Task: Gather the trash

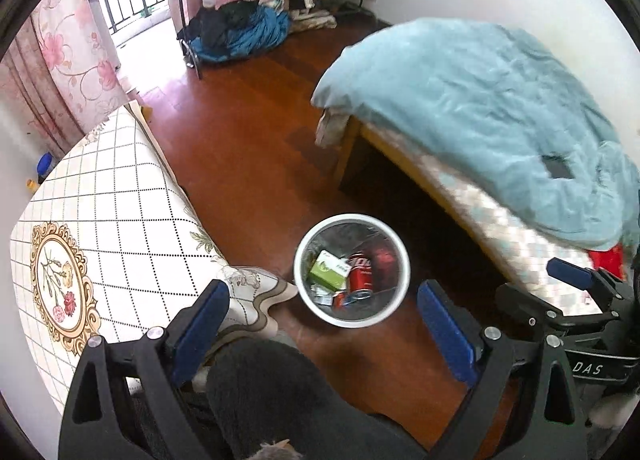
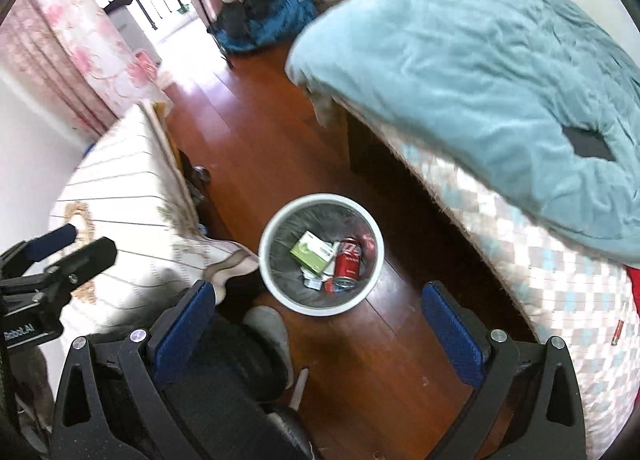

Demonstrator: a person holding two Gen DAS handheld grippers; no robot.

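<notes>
A white round trash bin with a dark liner stands on the wooden floor between a table and a bed. Inside lie a green box, a red can and other scraps. It also shows in the right wrist view with the green box and red can. My left gripper is open and empty, above the bin. My right gripper is open and empty, also above the bin; it shows at the right edge of the left wrist view. The left gripper shows at the left edge of the right wrist view.
A table with a white checked cloth is on the left. A bed with a blue-green blanket is on the right. A clothes rack with a dark pile stands at the back. The person's dark-trousered leg is below.
</notes>
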